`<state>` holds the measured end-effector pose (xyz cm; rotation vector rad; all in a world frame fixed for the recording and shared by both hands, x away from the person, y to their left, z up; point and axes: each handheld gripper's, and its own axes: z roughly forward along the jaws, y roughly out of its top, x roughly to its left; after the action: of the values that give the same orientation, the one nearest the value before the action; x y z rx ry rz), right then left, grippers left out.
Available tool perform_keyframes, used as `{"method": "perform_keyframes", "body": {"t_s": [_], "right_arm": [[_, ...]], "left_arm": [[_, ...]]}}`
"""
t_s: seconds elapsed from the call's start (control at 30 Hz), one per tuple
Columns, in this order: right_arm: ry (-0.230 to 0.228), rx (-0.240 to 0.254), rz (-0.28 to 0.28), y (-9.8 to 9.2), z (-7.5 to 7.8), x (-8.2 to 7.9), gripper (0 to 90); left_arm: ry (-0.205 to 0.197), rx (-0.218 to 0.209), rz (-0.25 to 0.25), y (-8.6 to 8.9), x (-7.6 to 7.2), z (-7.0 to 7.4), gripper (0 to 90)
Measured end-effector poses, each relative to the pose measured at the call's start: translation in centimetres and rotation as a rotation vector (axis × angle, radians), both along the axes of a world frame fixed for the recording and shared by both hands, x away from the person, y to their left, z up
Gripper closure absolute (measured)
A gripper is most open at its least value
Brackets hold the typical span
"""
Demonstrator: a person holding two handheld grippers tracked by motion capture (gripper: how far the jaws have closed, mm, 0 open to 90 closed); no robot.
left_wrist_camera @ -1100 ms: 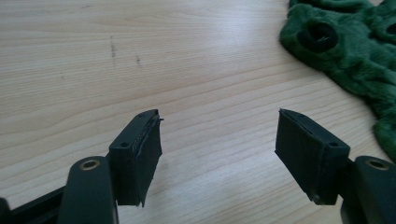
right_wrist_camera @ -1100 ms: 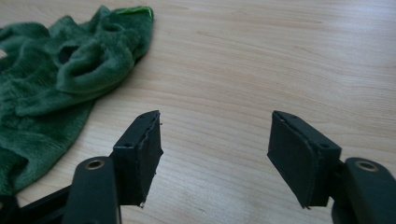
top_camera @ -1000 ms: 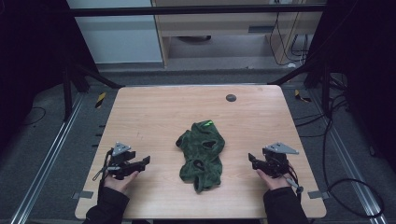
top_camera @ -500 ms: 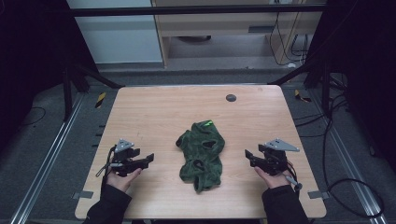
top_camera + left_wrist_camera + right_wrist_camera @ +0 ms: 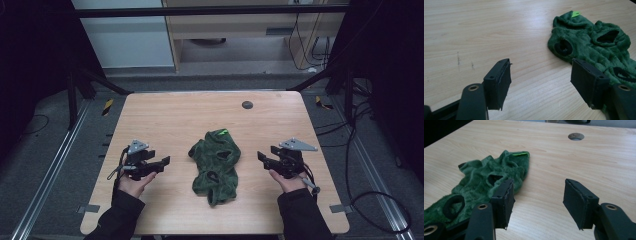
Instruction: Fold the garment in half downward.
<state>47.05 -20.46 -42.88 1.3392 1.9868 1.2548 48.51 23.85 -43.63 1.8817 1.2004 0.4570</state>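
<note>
— Tongs?
— Left tongs spread, empty; right tongs wide too, just been narrowing, holding nothing.
— Things?
— One green garment (crumpled), mid-tabletop, toward the near edge.

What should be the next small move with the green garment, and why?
Probably bring both grippers inward to the green fleece garment and take an edge on each side. It lies crumpled in the middle of the table, and the left gripper and right gripper hover on either side of it, apart from it, jaws open with nothing between them; the right jaws have just been closing slightly.
</note>
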Motion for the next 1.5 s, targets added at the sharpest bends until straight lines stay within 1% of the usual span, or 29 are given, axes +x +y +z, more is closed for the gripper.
{"method": "perform_keyframes", "body": {"t_s": [0.17,0.33,0.37,0.5,0.6,0.63,0.83,0.87,1.17,1.23,1.27,1.37,1.5], "right_arm": [[-0.008,0.002,-0.005,0.5,0.6,0.6,39.5],[-0.013,0.012,0.0,0.9,0.9,1.1,40.2],[-0.013,0.011,0.007,1.1,1.0,1.4,40.6],[-0.011,0.004,0.018,1.6,1.2,1.8,41.0],[-0.015,0.006,0.028,2.0,1.5,2.0,41.3],[-0.019,0.0,0.034,2.3,1.6,2.2,41.9],[-0.018,-0.007,0.049,3.1,1.6,2.8,43.9],[-0.017,-0.011,0.053,3.4,1.6,3.1,44.5],[-0.005,-0.019,0.054,4.3,1.3,4.4,47.2],[-0.003,-0.023,0.054,4.5,1.2,4.7,47.8],[-0.003,-0.021,0.053,4.6,1.2,4.8,48.0],[-0.004,-0.04,0.051,5.0,1.1,5.1,48.6],[-0.001,-0.039,0.052,5.4,1.0,5.6,49.1]], "left_arm": [[-0.014,0.0,-0.008,-0.8,0.6,0.5,31.7],[-0.023,-0.005,-0.016,-1.5,1.0,0.9,31.6],[-0.029,-0.007,-0.019,-1.9,1.2,1.1,31.6],[-0.034,-0.009,-0.024,-2.3,1.6,1.4,31.7],[-0.037,-0.015,-0.027,-2.6,1.9,1.6,31.9],[-0.04,-0.014,-0.028,-2.8,2.0,1.6,32.0],[-0.042,-0.019,-0.03,-3.5,2.6,1.8,32.7],[-0.041,-0.016,-0.031,-3.7,2.8,1.8,32.9],[-0.054,-0.013,-0.044,-4.8,3.9,2.0,34.0],[-0.049,-0.012,-0.051,-5.0,4.1,1.9,34.3],[-0.052,-0.01,-0.049,-5.1,4.3,1.9,34.3],[-0.054,0.0,-0.049,-5.5,4.7,1.8,34.8],[-0.05,0.011,-0.048,-5.8,5.3,1.5,36.0]]}}
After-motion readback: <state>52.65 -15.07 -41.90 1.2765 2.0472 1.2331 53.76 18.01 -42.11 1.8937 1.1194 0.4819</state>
